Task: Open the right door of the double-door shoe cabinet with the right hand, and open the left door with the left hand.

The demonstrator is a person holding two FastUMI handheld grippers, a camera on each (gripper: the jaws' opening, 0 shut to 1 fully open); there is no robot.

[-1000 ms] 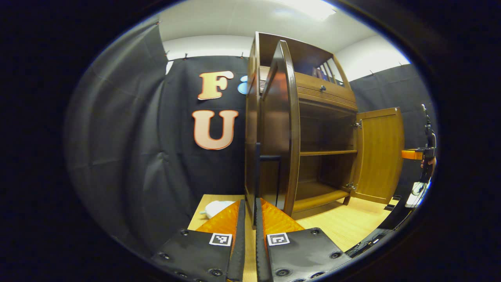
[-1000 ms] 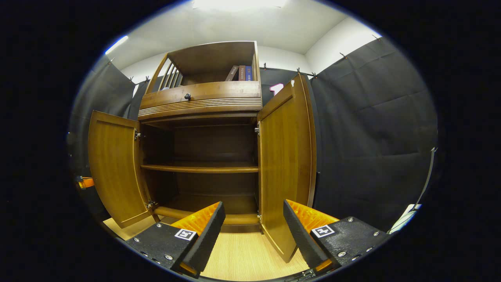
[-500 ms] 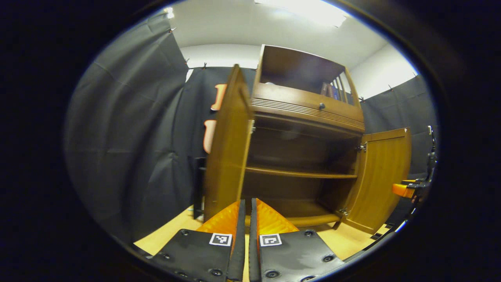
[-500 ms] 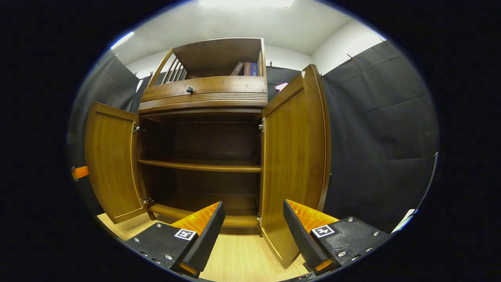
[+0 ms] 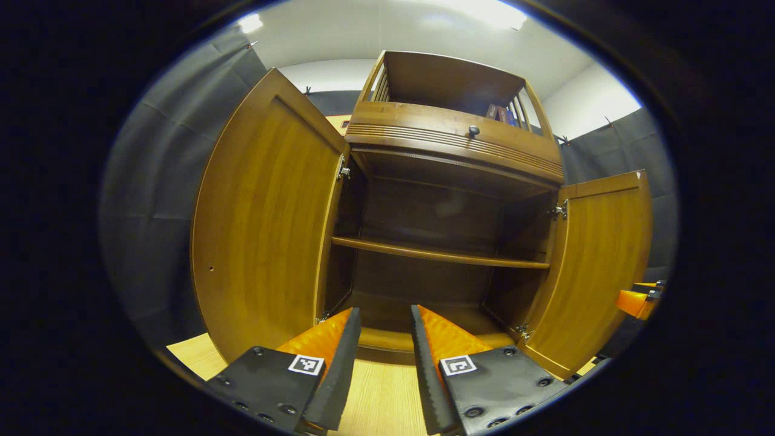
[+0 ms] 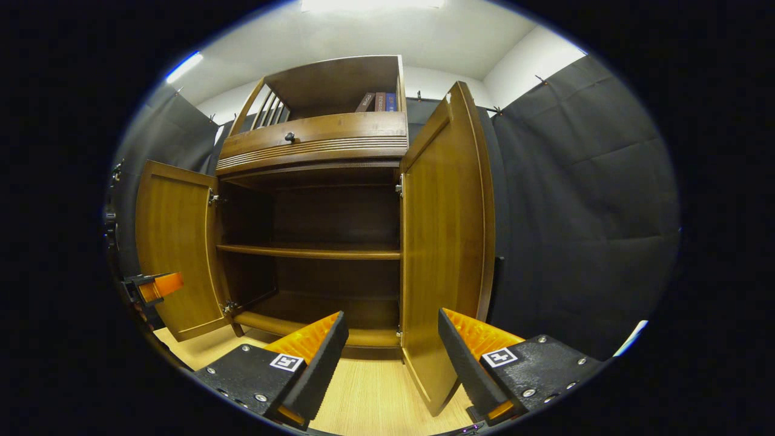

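Both doors of the shoe cabinet (image 5: pixel 454 139) stand wide: left door (image 5: pixel 266 224), right door (image 6: pixel 445 242). The left gripper (image 5: pixel 382 339) and right gripper (image 6: pixel 392 345), spread and empty, should draw straight back, clear of door edges

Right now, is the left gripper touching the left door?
Apart. The left gripper view shows the left gripper open, floor between its fingers, and the left door swung wide.

Shoe cabinet (image 5: pixel 454 139): brown wood, glossy varnish, visible grain. Left door (image 5: pixel 266 224) and right door (image 6: pixel 445 242): same wood, smooth, semi-gloss inner faces. Hinges (image 5: pixel 344 172): bright metal. Drawer knob (image 5: pixel 473 129): dark, smooth. Floor (image 6: pixel 369 399): pale wood-grain, matt. Gripper fingers (image 5: pixel 330 333): ribbed orange plastic, black matt pads.
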